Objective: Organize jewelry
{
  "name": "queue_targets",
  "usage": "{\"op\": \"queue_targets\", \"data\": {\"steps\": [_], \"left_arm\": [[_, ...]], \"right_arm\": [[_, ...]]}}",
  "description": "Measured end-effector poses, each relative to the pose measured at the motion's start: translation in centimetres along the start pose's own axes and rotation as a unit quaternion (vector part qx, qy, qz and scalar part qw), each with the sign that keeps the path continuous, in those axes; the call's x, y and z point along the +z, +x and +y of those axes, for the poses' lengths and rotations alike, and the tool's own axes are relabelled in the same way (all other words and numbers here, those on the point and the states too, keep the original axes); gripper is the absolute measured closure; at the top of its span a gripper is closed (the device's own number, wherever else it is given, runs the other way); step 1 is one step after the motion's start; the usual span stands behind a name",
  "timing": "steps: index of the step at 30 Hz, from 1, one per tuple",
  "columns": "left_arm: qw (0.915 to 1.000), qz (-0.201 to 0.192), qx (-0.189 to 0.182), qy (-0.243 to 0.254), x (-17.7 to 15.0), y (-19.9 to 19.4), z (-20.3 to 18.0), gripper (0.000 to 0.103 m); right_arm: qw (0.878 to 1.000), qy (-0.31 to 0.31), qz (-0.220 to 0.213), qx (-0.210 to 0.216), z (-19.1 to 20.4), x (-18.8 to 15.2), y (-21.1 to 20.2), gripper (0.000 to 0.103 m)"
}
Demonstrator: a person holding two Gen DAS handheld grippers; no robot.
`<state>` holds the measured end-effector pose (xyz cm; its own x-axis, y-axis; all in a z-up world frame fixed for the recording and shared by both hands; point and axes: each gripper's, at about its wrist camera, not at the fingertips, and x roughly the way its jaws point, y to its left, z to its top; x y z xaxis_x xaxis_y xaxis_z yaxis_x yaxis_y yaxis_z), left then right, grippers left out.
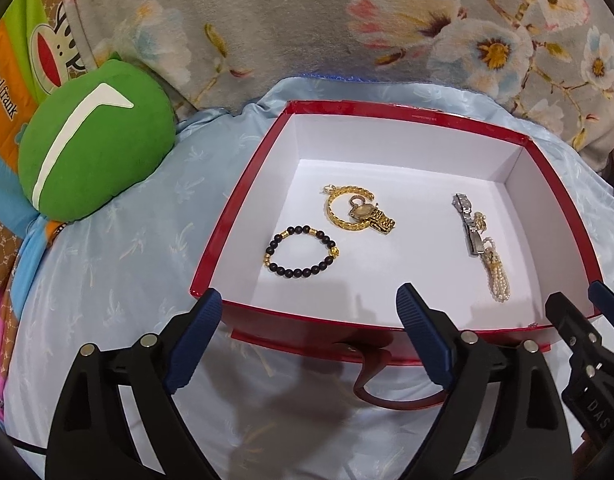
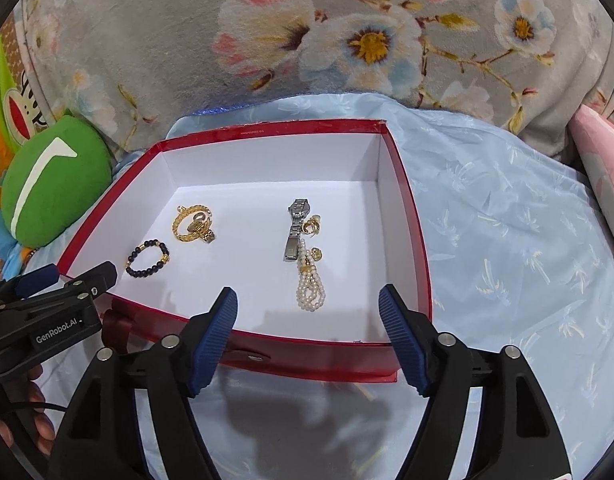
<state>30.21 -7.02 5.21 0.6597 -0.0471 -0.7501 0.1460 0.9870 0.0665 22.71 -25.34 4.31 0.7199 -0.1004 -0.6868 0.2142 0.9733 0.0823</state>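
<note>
My left tool (image 1: 309,312) and right tool (image 2: 307,308) both hang spread wide and empty at the near rim of a shallow red cardboard box with a white inside (image 2: 407,216), which sits on a pale blue bed cover (image 2: 507,240). On the box floor lie a black-and-gold bead bracelet (image 1: 302,252), a gold chain looped around a gold watch (image 1: 359,210), a silver metal watch (image 2: 296,230) with small gold earrings (image 2: 311,227) beside it, and a white pearl strand (image 2: 310,286). I judge all of them light, limp and slippery; the pearls look delicate. The bead ring's rim and the watch's stiff case seem the surest places to pinch.
</note>
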Motion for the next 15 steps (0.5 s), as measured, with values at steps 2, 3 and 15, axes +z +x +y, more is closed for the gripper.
{"op": "queue_targets", "data": {"steps": [2,3,15], "left_arm": [[1.0000,0.001,-0.002,-0.005,0.0,0.1,0.1,0.015],[1.0000,0.003,-0.004,-0.008,-0.1,0.1,0.2,0.015],[0.9999,0.005,0.000,-0.015,-0.1,-0.9,0.6,0.012]], "right_arm": [[1.000,0.000,-0.005,0.002,0.1,-0.1,-0.1,0.021],[1.000,-0.001,-0.006,0.000,0.2,-0.1,-0.2,0.019],[1.000,-0.002,-0.006,0.009,1.7,0.3,-1.3,0.017]]}}
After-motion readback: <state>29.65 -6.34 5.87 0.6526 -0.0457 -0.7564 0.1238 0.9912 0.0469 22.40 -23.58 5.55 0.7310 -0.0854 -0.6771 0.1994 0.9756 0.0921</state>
